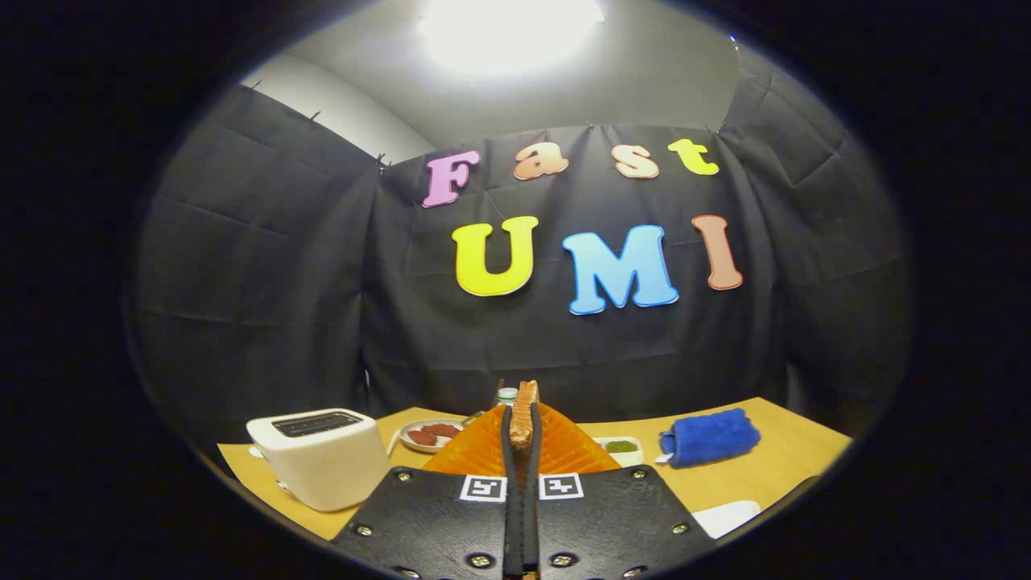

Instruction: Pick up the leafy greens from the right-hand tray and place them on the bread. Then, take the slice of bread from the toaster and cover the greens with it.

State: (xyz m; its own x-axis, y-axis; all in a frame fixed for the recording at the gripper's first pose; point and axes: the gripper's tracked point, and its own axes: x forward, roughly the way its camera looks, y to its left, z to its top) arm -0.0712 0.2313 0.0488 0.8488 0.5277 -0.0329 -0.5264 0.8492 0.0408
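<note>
A toasted slice of bread (524, 412) stands on edge between my two fingers, which press on it from both sides, so my gripper (522, 431) is shut on it, held above the table. The white toaster (320, 455) stands to the left of the fingers, its dark slots showing on top. To the right of the fingers a small white tray (622, 448) holds something green, partly hidden by the fingers. The bottom bread is hidden from me.
A small plate (427, 435) with red slices sits between the toaster and the fingers. A rolled blue towel (710, 436) lies on the wooden table (773, 467) to the right. A white object (727, 517) lies near the table's front right. A small bottle top (507, 395) peeks behind the bread.
</note>
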